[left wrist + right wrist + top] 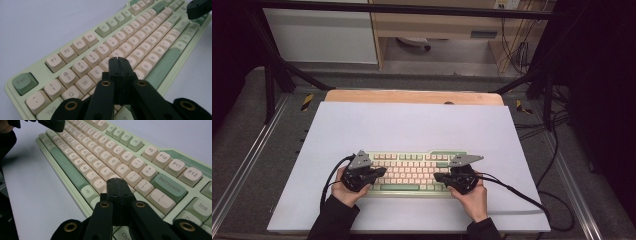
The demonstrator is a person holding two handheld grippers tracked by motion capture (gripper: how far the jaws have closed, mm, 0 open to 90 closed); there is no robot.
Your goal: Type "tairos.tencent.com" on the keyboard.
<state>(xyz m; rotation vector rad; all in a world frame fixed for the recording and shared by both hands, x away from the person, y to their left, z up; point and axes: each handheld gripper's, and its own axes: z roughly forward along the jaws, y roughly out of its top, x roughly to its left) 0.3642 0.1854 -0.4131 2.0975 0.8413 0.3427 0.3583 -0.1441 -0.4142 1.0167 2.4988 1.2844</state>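
Nearest the high camera are the person's two dark sleeves and hands at the bottom edge, each holding a gripper over a keyboard (412,172).

At the left, the left gripper (382,171) has its jaws pressed together with nothing between them, as the left gripper view (118,60) shows plainly. Its tip hangs over the letter keys of the keyboard's left half, near the E and R keys; whether it touches a cap cannot be told from these angles.

In the middle lies the keyboard itself, pale green with cream keycaps and darker green Esc, space bar and Backspace. It sits flat on the white sheet (412,125) that covers the worktop, close to the person's edge, long side facing them. Every keycap in sight is seated and none looks lifted or missing.

At the right, the right gripper (438,176) also has its jaws fully together and empty, seen in the right gripper view (117,180) poised above the keys near the bracket and apostrophe caps, left of Backspace.

By the look of it, the work is pressing keys with the closed jaw tips, as two fingers would type. Both tips are in position over the two halves of the board; nothing in the frames shows any key depressed, so how much typing is done cannot be judged, and the pressing itself seems to lie ahead.
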